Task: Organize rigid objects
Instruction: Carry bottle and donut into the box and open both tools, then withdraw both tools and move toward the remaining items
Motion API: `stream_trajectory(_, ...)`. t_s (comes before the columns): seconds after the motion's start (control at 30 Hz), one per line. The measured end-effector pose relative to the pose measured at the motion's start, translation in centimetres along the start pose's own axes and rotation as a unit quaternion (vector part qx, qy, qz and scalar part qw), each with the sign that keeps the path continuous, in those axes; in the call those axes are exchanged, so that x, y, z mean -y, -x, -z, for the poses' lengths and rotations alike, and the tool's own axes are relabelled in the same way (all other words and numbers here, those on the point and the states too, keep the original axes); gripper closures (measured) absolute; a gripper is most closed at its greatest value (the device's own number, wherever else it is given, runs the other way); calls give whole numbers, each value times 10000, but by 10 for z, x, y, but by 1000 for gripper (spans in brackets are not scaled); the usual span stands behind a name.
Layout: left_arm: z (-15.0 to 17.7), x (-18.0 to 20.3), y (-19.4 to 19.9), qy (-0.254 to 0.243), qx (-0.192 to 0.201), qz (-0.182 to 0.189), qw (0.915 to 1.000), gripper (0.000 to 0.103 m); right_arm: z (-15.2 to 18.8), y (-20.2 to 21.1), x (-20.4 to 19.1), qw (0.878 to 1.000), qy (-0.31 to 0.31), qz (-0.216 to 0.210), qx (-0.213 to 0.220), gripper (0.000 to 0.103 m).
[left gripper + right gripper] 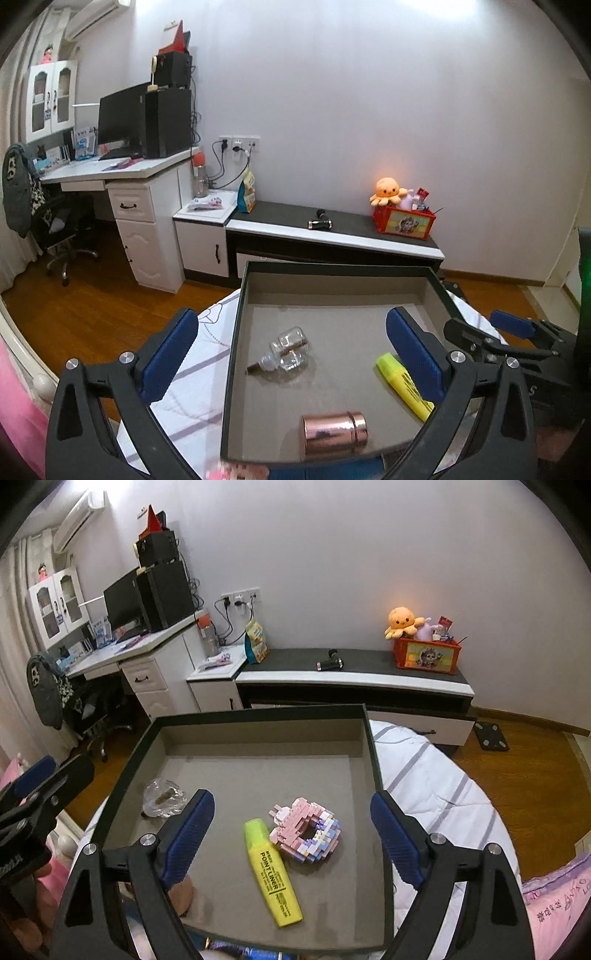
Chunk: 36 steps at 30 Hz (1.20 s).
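Both grippers, left [291, 350] and right [291, 834], gape wide over the tray [258, 712], nothing held. Copper tin [334, 430] half-hidden behind right gripper's left finger; glass bottles [286, 350] clear, hard to make out. Highlighter [272, 873] between right jaws reads "POINTLINER", block donut [306, 832] touching it.

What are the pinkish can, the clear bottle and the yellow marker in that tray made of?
Can: looks like metal with a polished rose-gold finish, since it mirrors the light in streaks. Bottle: clear glass or hard plastic; the tray floor shows through it. Marker: matte yellow plastic with black print. Tray: probably cardboard, with a dull grey lining and dark rim.
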<state>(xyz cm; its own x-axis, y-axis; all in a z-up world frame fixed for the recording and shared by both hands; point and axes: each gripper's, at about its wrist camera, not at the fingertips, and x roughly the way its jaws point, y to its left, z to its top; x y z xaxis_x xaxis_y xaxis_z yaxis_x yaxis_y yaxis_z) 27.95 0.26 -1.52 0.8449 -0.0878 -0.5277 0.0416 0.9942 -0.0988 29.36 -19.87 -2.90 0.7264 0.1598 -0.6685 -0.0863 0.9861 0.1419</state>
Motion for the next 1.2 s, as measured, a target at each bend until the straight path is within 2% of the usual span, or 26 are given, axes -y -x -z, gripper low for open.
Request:
stream_trajectory(0.2,15,-4,35,54,82,44,9999,0,10,37,0,9996,-28,-16,270,15)
stream_trajectory(0.53,56,-15,85,37,104,-114,9999,0,48,98,14,9979,-201,24,613,15)
stream_trajectory(0.77,83,-17,104,132,-34,-108,9998,0,79,121,26,9968,-344,218,682,15)
stream_trajectory(0.9,99,-9,115,150,-63,3,9999,0,102,127,28,9973,-379,249,572,15)
stream_trajectory(1.03,107,1,121,45,-85,42,9999,0,114,125,26,9981,-395,235,415,15)
stream_trajectory(1.2,109,1,133,39,50,12,10000,0,116,131,22,9981,-330,236,459,15)
